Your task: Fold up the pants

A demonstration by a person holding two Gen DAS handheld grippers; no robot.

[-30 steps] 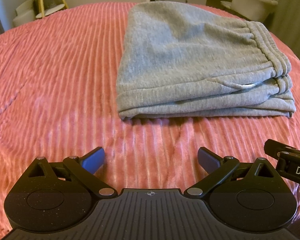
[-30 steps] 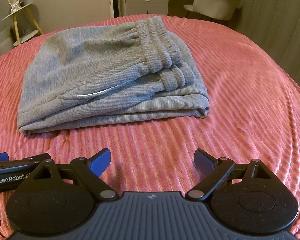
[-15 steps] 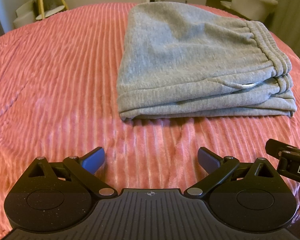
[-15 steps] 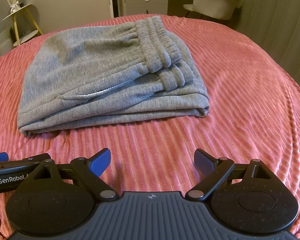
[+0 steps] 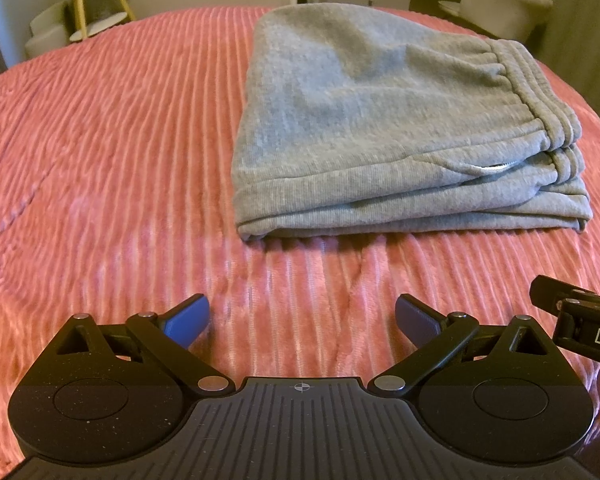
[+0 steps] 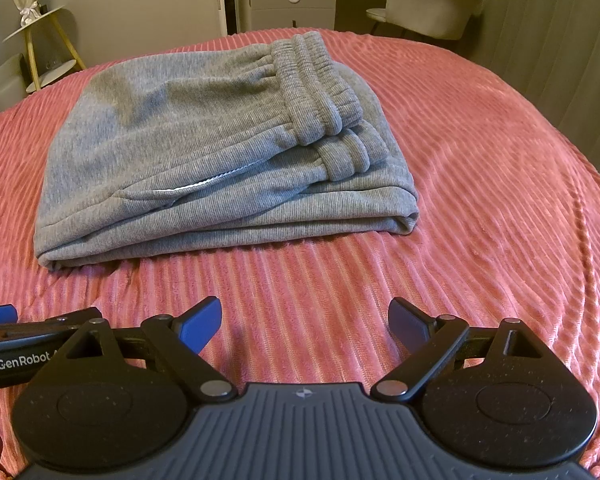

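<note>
Both the left gripper (image 5: pixel 302 314) and right gripper (image 6: pixel 305 318) hung spread, empty; a stray nudge forward might have slumped the folded pants (image 6: pixel 220 160) ahead

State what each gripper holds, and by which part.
Nothing is held. The left gripper and the right gripper are both open above the bedspread, short of the folded pants.
</note>
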